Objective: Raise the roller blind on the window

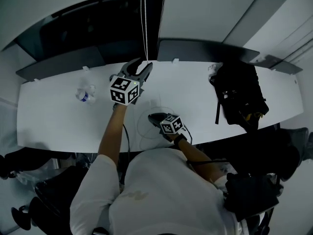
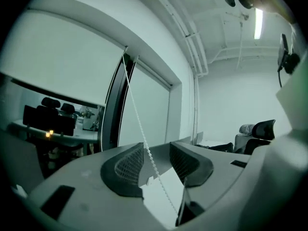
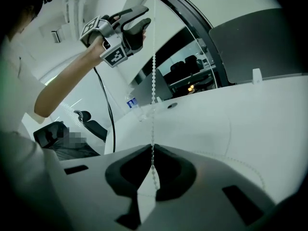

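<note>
White desk under window, head view: your left gripper raised over far edge at bead chain; your right gripper low, mid-desk; black bag near right end.
Left gripper view: jaws apart, chain passing between, pads not pressing it; roller blind partly lowered on window.
Right gripper view: jaws closed on chain, strand running straight up.

In the head view the bead chain is cut off by the top edge. The jaws of the right gripper are largely covered there by its marker cube. A small object on the table is too small to be identified. In the left gripper view the roller blind is cropped by the lens's dark rim.
</note>
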Tool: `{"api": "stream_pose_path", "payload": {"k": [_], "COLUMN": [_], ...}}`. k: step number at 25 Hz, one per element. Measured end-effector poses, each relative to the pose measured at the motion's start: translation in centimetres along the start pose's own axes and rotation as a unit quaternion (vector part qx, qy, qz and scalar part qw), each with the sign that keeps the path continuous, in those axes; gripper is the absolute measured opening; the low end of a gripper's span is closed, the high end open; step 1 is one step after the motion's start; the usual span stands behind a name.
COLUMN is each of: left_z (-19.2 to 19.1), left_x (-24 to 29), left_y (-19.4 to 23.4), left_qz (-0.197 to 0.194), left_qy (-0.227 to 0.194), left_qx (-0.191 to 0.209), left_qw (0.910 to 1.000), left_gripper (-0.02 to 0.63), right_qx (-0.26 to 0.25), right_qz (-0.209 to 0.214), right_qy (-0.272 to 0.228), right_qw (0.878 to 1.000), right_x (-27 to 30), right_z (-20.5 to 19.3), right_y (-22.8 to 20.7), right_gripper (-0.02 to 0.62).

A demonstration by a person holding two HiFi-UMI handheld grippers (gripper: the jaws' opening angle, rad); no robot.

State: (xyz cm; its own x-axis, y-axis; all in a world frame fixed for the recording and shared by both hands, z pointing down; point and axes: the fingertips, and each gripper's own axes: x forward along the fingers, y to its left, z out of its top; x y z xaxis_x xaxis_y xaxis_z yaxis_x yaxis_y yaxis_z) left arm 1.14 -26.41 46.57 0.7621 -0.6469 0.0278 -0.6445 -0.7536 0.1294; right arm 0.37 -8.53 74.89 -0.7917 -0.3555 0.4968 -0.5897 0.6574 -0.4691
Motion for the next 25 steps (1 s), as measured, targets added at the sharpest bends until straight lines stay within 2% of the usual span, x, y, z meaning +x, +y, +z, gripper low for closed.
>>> {"api": "stream_pose_path", "payload": {"k": [6,11,12,13,14,15,19,21,25], "left_z": [-1.1,-1.4,-1.5,-1.7,-1.8,-1.9,-2.0,-2.1,-2.1], "left_x": [1.5,1.9,1.8,1.8,1.8,1.7,1.5,1.3,0.7], "left_y": [0.6,0.6,0.7,0.7,0.8,0.9,1.6,1.9,2.1], "left_qz": [0.003,0.007,0.008,0.010,0.012,0.013,0.018,0.025,0.048], "left_qy": [0.009,0.019,0.022,0.024,0.025,0.025,0.003,-0.010,-0.031], "left_qx": [-0.031,-0.021,-0.020,-0.020,-0.023,-0.031,-0.092,-0.111,-0.099], "left_qw": [0.9995,0.9996,0.9995,0.9995,0.9993,0.9991,0.9956,0.9935,0.9935], "left_gripper": [0.166,0.163,0.153,0.117,0.048,0.034,0.008,0.008,0.006], "right_qx": [0.010,0.007,0.008,0.009,0.010,0.011,0.018,0.020,0.017], "right_qz": [0.006,0.013,0.012,0.011,0.009,0.007,0.005,0.002,-0.003], "right_qy": [-0.016,-0.014,-0.014,-0.014,-0.016,-0.017,-0.021,-0.022,-0.016], "right_qw": [1.000,1.000,1.000,1.000,1.000,1.000,1.000,1.000,1.000], "right_x": [-0.4,0.1,0.1,0.0,0.0,-0.1,-0.4,-0.5,-0.5], "right_z": [0.0,0.1,0.1,0.1,0.1,0.1,0.1,0.0,-0.1], "right_y": [0.2,0.8,0.7,0.6,0.5,0.4,0.0,-0.4,-0.9], "right_gripper": [0.014,0.014,0.014,0.014,0.014,0.014,0.014,0.014,0.014]}}
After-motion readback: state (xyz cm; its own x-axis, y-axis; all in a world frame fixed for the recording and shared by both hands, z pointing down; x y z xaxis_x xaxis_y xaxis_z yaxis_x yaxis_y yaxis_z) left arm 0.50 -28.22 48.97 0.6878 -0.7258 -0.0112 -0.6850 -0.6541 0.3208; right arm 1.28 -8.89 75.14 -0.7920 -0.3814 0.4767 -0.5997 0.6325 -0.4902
